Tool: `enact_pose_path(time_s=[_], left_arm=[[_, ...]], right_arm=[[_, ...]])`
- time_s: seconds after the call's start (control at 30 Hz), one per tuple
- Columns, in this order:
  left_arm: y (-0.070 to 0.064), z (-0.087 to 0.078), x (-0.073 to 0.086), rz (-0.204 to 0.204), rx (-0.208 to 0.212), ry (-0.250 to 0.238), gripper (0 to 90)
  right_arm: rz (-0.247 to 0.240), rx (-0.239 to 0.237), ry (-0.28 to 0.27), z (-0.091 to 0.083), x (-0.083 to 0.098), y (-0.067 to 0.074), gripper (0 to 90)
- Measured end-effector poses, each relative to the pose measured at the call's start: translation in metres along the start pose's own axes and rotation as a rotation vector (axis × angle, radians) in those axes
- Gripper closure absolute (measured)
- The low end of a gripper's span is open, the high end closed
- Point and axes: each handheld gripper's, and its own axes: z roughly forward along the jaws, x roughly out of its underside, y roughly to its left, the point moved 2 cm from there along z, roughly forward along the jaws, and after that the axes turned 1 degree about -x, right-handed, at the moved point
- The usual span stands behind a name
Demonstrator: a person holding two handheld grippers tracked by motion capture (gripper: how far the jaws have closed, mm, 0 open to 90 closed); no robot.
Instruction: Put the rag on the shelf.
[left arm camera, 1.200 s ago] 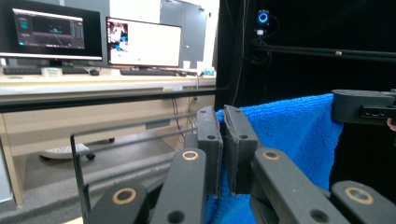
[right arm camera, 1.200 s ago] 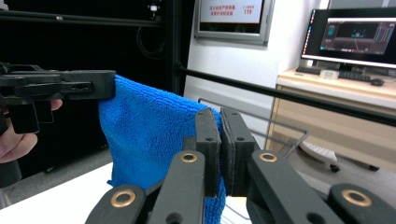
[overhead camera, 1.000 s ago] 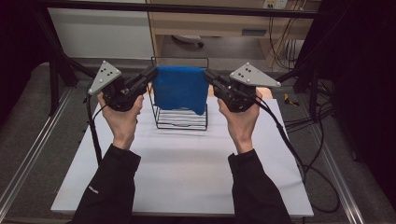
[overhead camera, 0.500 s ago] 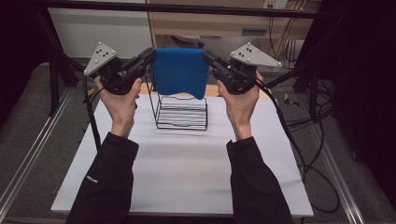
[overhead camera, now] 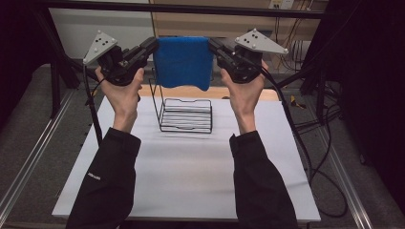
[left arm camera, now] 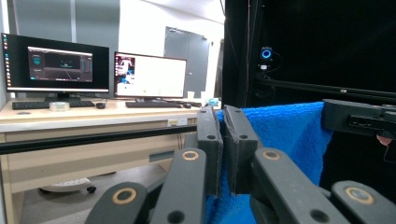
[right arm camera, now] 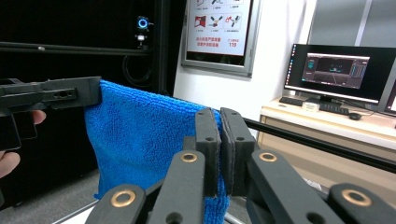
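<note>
While held taut by both upper corners, blue towel (overhead camera: pixel 183 62) hanging straight above wire rack (overhead camera: pixel 185 114), top edge level and crosswise. Left gripper (overhead camera: pixel 152 46) and right gripper (overhead camera: pixel 214 46) both pinched tight on cloth, equally near rack. Beyond rack, wooden desk (overhead camera: pixel 210 19).

Both tools, L (overhead camera: pixel 152 46) & R (overhead camera: pixel 213 46), clamped, held high.
</note>
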Motion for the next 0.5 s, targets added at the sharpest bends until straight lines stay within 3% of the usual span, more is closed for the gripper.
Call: enact_pose_path(time_s=[0.5], left_arm=[[0.012, 0.022, -0.012, 0.023, -0.042, 0.005, 85.7]], right_arm=[[-0.003, 0.017, -0.003, 0.024, -0.007, -0.016, 87.1]])
